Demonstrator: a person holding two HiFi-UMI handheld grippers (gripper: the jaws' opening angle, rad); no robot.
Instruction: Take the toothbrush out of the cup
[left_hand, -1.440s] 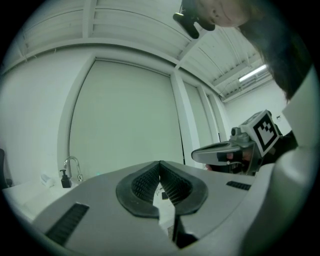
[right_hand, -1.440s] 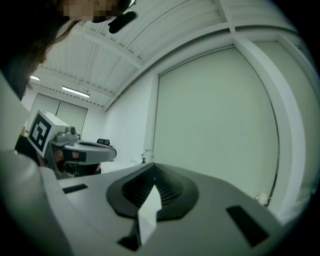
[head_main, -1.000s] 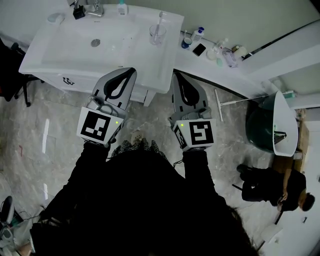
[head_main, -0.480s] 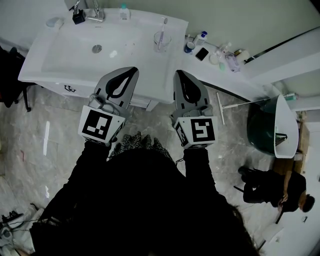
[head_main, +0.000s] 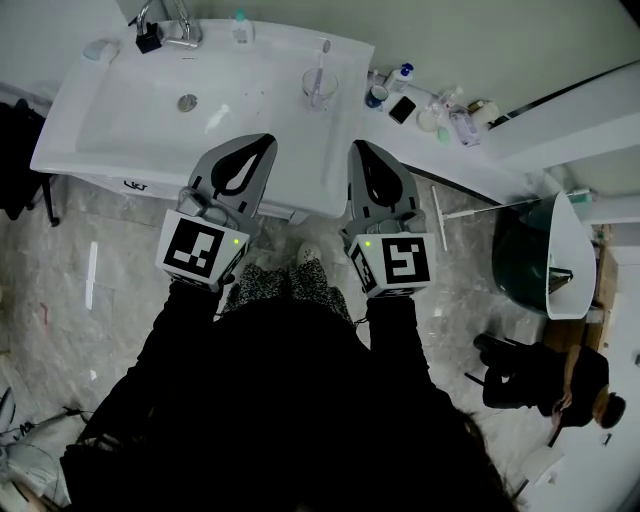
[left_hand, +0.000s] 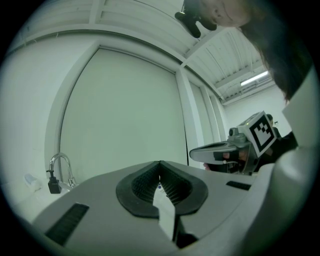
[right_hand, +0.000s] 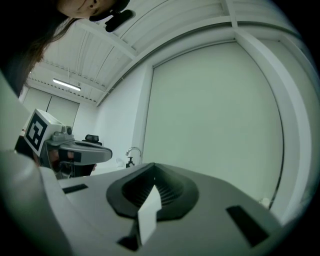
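Head view: toothbrush (head_main: 322, 60) in cup (head_main: 319, 90) on the sink (head_main: 120, 140) ledge, well ahead of closed, empty left gripper (head_main: 264, 140) and right gripper (head_main: 357, 146), bare ledge between.

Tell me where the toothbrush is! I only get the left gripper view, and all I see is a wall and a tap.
Observer: In the head view, the toothbrush stands in a clear cup on the right side of the white basin.
Operator: Are my left tongs close to it?
Observer: Not yet. The left tongs hover over the basin's front edge, well apart from the cup.
Operator: What about the other tongs?
Observer: The right tongs are shut with nothing in them, as the right gripper view shows.
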